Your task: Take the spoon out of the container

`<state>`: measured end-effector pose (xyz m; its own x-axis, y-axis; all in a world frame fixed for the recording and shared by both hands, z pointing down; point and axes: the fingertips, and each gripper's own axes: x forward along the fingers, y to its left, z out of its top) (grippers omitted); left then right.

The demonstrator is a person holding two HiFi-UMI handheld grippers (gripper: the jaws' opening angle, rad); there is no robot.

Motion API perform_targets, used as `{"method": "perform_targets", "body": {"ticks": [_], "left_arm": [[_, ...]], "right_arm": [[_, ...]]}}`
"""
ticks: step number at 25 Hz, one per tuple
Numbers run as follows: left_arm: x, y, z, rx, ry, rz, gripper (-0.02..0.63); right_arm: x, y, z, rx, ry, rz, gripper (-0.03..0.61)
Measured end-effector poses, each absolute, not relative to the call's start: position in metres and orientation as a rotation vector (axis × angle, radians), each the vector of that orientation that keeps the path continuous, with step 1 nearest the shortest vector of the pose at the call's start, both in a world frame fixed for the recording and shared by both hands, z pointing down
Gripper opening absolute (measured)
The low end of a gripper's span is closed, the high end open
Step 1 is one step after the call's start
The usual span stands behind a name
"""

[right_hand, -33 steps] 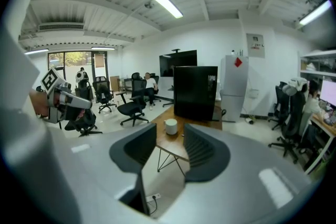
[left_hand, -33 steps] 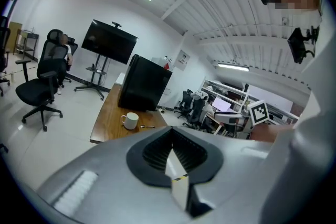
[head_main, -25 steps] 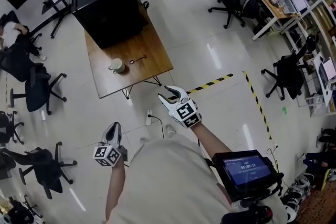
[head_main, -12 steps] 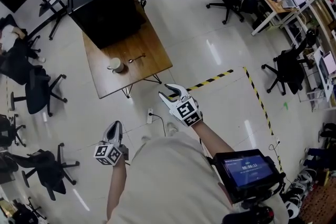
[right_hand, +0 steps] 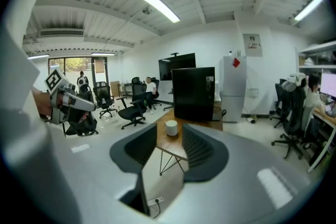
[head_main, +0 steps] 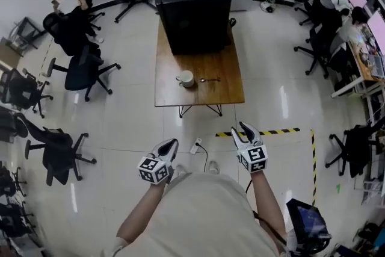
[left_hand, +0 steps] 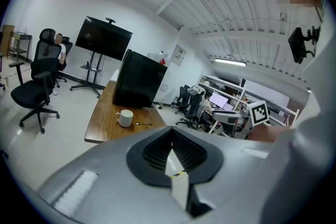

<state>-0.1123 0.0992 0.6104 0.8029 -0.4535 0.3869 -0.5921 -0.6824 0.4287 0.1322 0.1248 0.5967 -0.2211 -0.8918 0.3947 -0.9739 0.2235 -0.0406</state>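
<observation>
Bare floor (head_main: 132, 123) lay open between the person and the desk (head_main: 198, 94), with chairs (head_main: 81, 66) off to the left. Both grippers pointed at the desk, tilted slightly down. The left gripper (head_main: 168, 147) had its jaws closed at the tips and empty. The right gripper (head_main: 239, 131) had its jaws half apart and empty. The spoon (head_main: 210, 79) lay on the desk just right of the cup (head_main: 185, 78), its long axis crosswise.
</observation>
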Motion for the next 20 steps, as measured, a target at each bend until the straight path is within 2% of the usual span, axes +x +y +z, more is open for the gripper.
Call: {"method": "perform_targets", "body": {"ticks": [20], "left_arm": [[-0.089,0.119,0.595,2.455,-0.879,0.276,0.000]], "right_arm": [[0.165,0.154,0.611,1.720,-2.268,0.438,0.141]]}}
